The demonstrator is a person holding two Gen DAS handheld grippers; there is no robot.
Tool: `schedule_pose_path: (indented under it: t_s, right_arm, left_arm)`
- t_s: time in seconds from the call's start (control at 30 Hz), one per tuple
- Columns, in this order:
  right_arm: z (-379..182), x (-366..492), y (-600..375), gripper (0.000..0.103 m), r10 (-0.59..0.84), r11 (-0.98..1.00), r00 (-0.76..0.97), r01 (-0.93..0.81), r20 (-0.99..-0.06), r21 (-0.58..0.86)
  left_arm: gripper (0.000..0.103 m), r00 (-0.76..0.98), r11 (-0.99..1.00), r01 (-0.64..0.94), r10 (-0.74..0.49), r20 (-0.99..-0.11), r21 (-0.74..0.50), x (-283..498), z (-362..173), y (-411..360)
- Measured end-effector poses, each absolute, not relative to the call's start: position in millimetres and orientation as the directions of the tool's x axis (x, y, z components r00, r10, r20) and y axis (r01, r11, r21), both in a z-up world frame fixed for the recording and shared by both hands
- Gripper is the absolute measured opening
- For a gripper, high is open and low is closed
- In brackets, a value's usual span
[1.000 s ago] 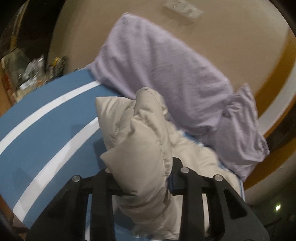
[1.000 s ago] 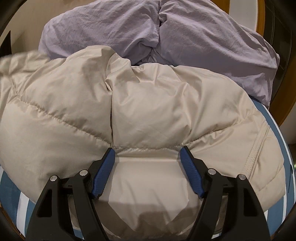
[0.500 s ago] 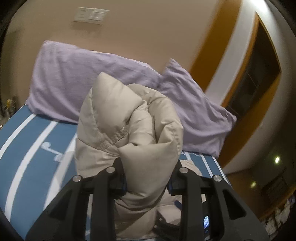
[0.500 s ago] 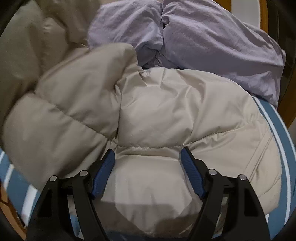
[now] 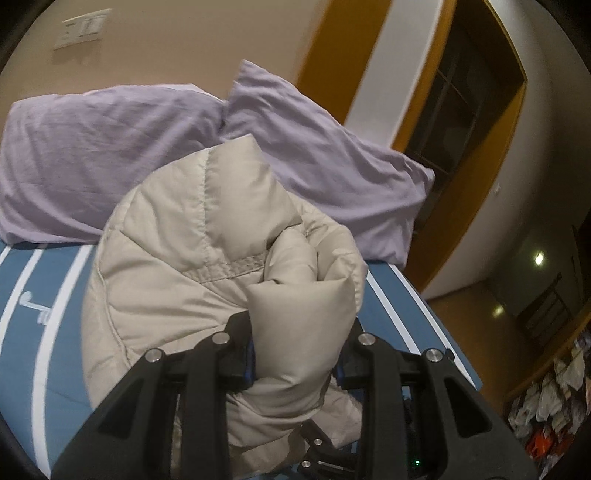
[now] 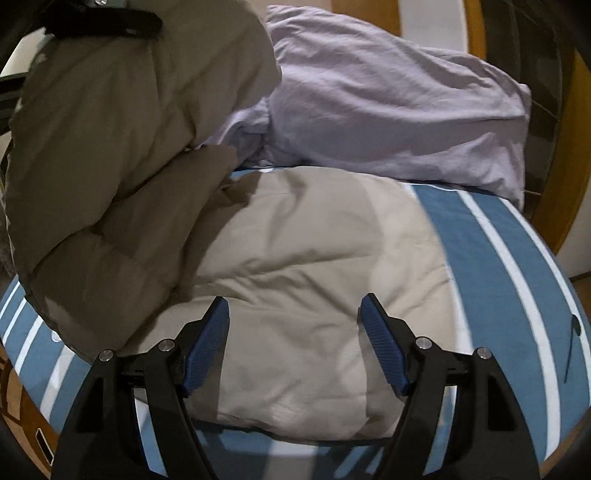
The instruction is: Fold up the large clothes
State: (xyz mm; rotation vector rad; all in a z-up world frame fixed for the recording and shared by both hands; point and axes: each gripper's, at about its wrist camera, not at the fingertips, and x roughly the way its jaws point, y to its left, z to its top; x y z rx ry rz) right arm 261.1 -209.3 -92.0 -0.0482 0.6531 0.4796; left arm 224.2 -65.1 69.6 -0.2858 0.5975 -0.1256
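My left gripper [image 5: 295, 350] is clamped on a thick bunched fold of the beige puffer jacket [image 5: 207, 266], its quilted, stitched panels bulging up between the jaws and hiding most of the blue pads. My right gripper [image 6: 295, 332] stands wide apart with nothing between its ribbed blue pads [image 6: 207, 347], poised just over the flat part of the jacket spread on the blue, white-striped bedspread [image 6: 517, 295]. Only the right view shows the lifted half hanging in shadow at upper left; only the left view shows the wall plate [image 5: 81, 29] and dark doorway [image 5: 454, 122]. Two wrinkled lilac pillows [image 5: 92, 158] lie beyond the jacket.
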Motion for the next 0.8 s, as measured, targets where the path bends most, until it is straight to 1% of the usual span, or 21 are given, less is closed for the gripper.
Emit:
schedule_pose_path:
  t_s: [0.43,0.67,0.77,0.8]
  right_arm:
    - [-101,268,-261,0.076,0.365,0.925,0.723,-0.352,-0.586,0.142]
    - [-108,271,-285,0.076,0.347,0.937,0.727,-0.300,-0.592,0.180]
    - [-108,269,-292,0.076,0.341,0.939,0.732,-0.288,-0.590,0.186]
    - [-107,269,-293,0.076,0.339,0.940,0.733,-0.285,-0.590,0.187]
  left_arm:
    - [0.030,0.749,0.963,0.099,-0.239,-0.618,-0.252,257,34,-131]
    - [0.030,0.717,0.973,0.122,-0.224,-0.660,-0.198,262,19,-162]
    - [0.034,0.713,0.977,0.124,-0.209,-0.669,-0.173,260,18,-169]
    - [0.038,0.714,0.978,0.125,-0.206,-0.670,-0.168,258,20,-171]
